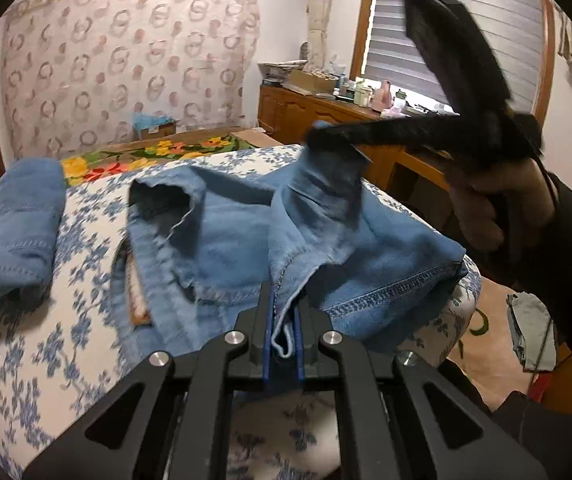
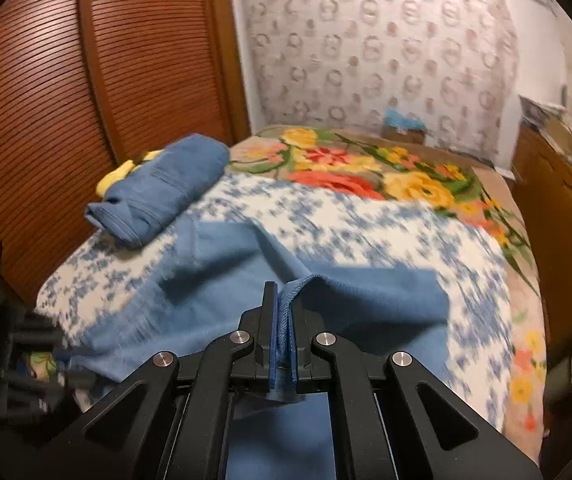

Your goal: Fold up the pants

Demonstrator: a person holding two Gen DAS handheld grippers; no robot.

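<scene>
Soft, even indoor light in both views, no harsh glare. Faint daylight behind the window blind point(image 1: 458, 40). Small bright glints on the gripper screws point(image 2: 241, 336). Strong fisheye bending, with black vignette at all 4 corners. Heavy motion blur on the floral bedcover point(image 2: 386, 232) in the right wrist view and on the right gripper point(image 1: 336, 142) in the left wrist view.

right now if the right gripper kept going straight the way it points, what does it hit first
Most likely the denim pants it is already pinching: the right gripper points down at the cloth spread over the floral bedspread. Depth is unclear through the blur.
</scene>
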